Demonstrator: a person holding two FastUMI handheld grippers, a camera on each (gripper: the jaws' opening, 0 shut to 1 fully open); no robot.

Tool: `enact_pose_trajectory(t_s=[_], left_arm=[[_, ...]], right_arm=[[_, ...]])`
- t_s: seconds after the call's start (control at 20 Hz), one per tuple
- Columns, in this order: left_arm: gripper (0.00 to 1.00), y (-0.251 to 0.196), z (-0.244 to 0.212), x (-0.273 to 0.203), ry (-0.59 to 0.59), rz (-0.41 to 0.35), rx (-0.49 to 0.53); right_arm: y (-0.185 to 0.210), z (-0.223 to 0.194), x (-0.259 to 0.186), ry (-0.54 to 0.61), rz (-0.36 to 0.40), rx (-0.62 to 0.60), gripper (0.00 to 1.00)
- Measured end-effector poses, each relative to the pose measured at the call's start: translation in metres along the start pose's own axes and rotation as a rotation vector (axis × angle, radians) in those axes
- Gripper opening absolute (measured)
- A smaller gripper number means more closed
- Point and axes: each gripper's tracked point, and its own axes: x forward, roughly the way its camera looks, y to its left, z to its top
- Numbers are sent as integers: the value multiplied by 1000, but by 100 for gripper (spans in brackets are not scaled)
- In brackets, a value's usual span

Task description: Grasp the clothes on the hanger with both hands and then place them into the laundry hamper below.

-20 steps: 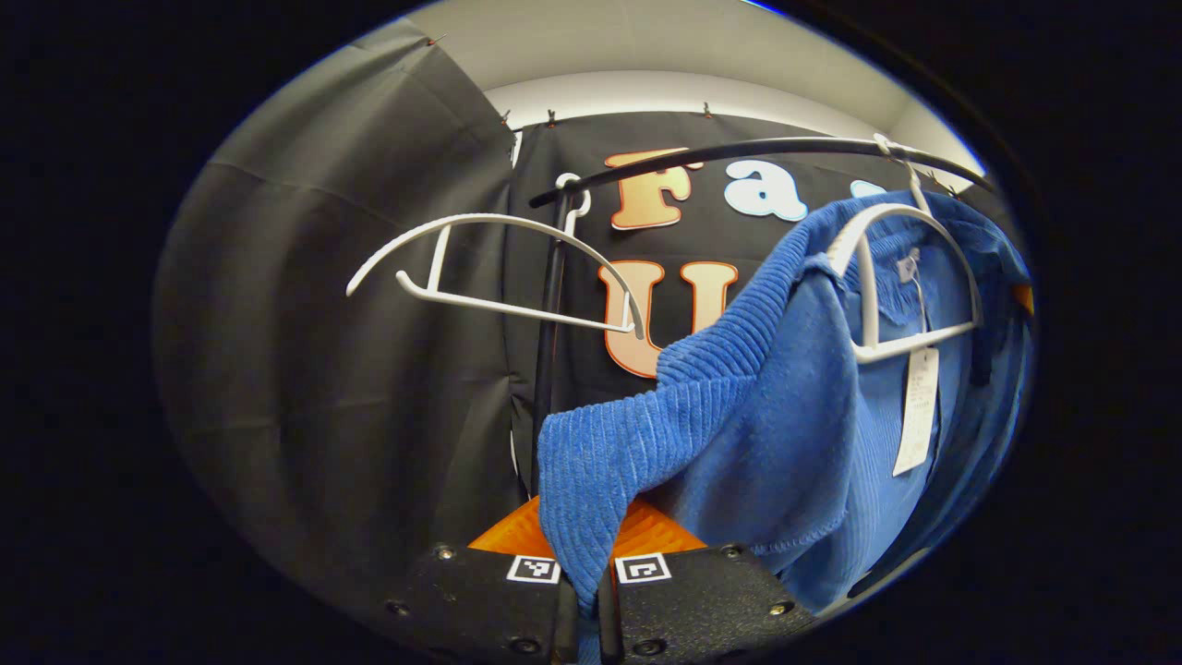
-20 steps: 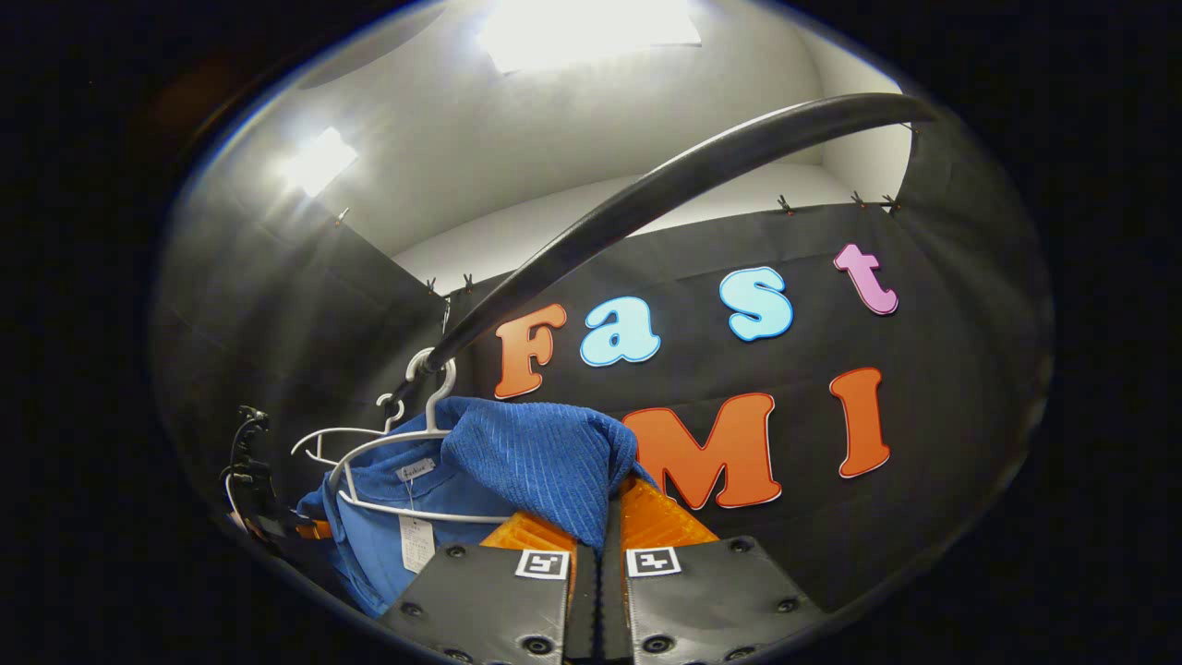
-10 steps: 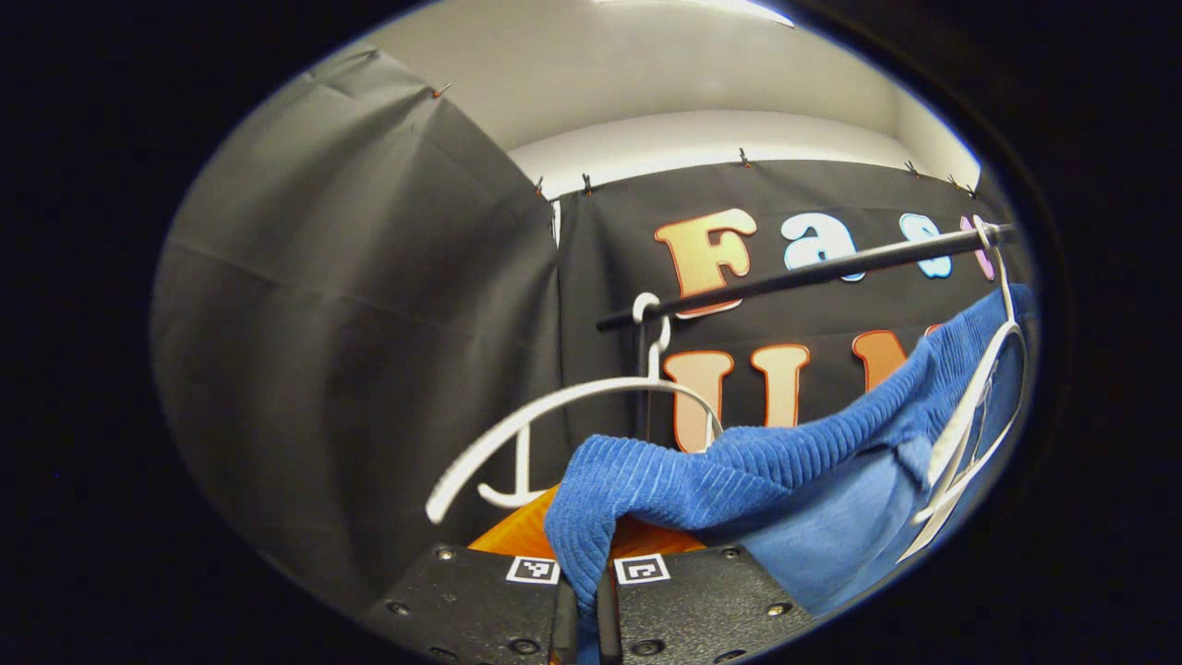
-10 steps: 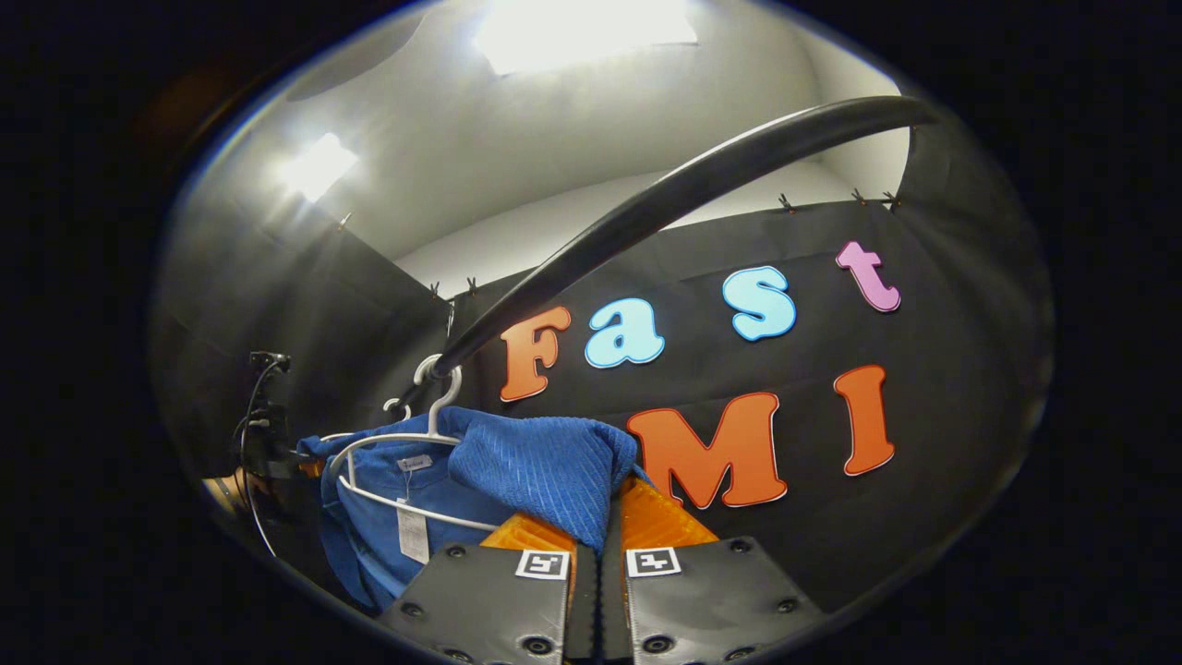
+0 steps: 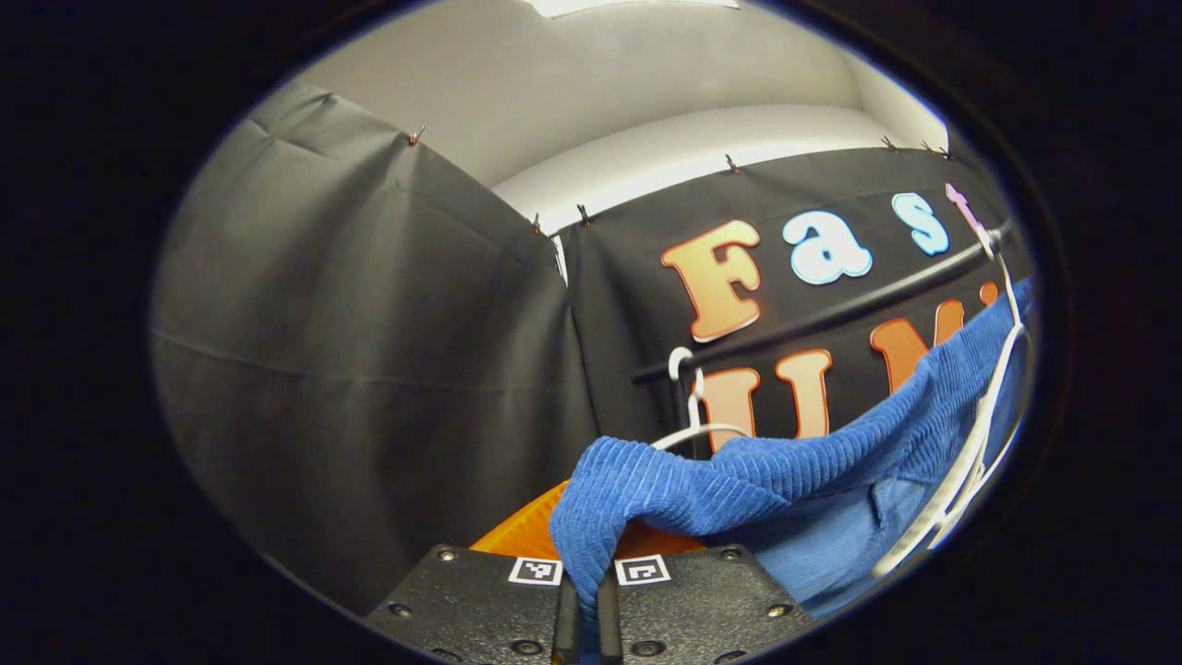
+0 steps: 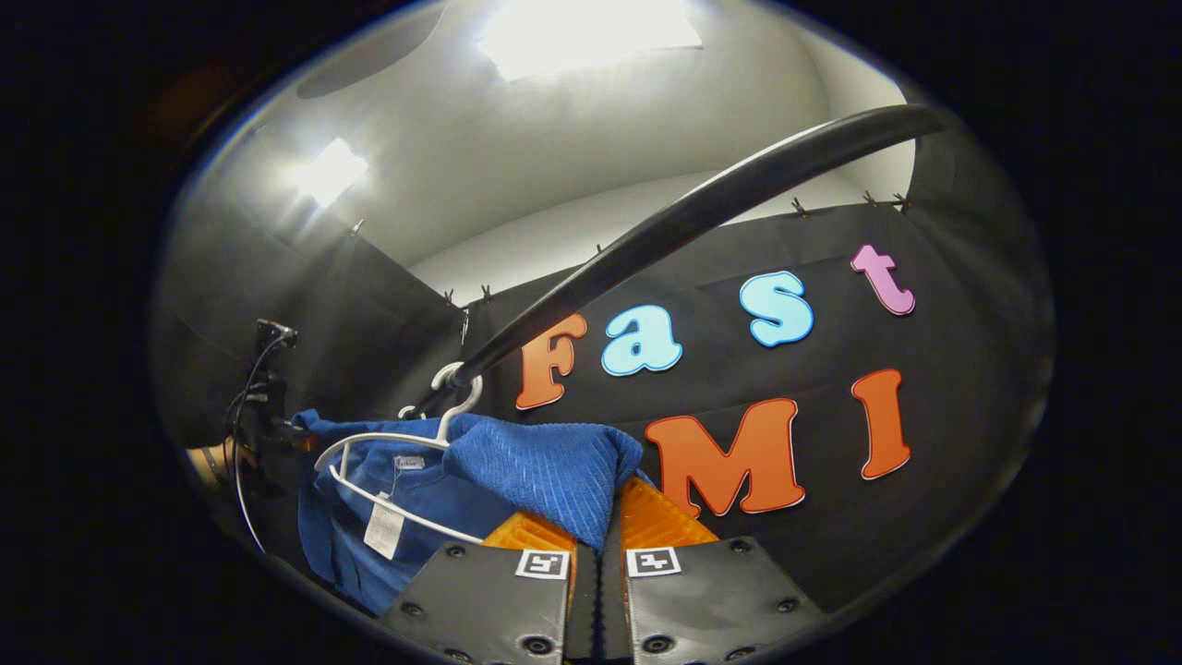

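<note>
Up at the rail (image 6: 683, 217), I have both tongs pinched on the blue garment (image 5: 739, 476): left gripper (image 5: 580, 600) and right gripper (image 6: 597, 573) each clamp a fold. It drapes half off the white hanger (image 6: 388, 443). Freeing it and lowering it into the hamper remain.

Black rail (image 6: 683, 217), white hangers (image 6: 388, 448)
</note>
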Motion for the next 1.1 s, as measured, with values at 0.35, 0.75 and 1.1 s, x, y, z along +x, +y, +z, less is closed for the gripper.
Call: enact_pose_trajectory(t_s=[0.35, 0.75, 1.1], left_arm=[[7, -84, -128, -51, 203, -118, -86], [9, -214, -169, -102, 283, -334, -156], [10, -248, -174, -137, 315, -399, -167]], right_arm=[[-33, 0, 6, 16, -91, -27, 9], [-159, -39, -26, 128, -454, 18, 9], [-198, -75, -80, 226, -527, -50, 9]])
